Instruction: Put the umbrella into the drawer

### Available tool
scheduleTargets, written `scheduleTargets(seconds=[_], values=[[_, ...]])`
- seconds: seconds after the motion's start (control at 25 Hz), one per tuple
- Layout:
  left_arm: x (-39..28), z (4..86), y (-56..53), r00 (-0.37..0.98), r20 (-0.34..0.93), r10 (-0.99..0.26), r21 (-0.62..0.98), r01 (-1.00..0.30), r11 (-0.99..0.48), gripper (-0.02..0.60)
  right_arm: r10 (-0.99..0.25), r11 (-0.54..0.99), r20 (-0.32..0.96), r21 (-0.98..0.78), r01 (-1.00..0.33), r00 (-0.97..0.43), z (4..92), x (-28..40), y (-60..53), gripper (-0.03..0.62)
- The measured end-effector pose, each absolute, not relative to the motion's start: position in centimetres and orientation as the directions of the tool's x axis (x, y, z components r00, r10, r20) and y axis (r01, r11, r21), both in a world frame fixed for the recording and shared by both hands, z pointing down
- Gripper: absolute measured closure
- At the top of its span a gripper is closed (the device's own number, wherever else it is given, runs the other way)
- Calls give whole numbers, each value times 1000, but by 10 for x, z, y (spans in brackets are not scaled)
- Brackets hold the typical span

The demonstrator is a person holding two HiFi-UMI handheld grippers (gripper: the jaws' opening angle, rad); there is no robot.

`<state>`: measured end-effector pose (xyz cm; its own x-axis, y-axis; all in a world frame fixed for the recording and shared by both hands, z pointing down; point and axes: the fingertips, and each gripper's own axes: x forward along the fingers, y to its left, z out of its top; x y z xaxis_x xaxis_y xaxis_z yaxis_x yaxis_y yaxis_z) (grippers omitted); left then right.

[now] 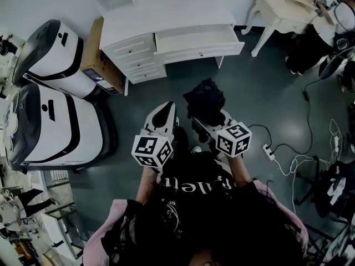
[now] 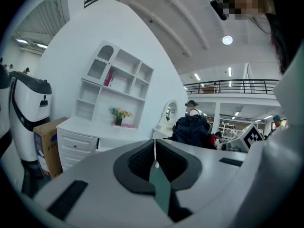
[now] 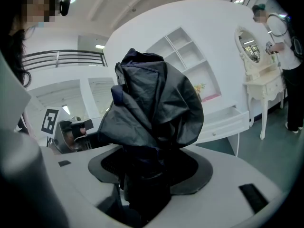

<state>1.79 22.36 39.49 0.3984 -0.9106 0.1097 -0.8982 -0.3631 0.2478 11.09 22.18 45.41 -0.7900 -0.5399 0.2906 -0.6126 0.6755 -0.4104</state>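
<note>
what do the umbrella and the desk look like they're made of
The umbrella: thin dark fabric, probably nylon or polyester, judging by its soft creases and faint sheen. The desk: likely painted wood or board; it looks smooth, matte and evenly white.

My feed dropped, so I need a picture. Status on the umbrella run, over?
Left gripper shut, empty. Right gripper shut on folded umbrella. Desk drawer open ahead, not yet reached. Nothing on the floor between.

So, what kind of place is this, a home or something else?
Probably not a home: it looks like a large hall with a mock room inside. A white desk and shelves stand against a free-standing wall, with a balcony railing and high ceiling lights beyond.
</note>
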Motion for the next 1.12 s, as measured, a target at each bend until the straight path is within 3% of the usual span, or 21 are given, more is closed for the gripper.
scheduleTargets(seconds=[0.56,1.12], values=[[14,409,142,485,137,-863,246,-861,-445,560,-557,639,330,-416,-647,-762,471,89,147,318],[-71,403,-37,517,135,-845,274,-839,-470,561,-582,584,392,-407,-702,-712,471,15,-14,318]])
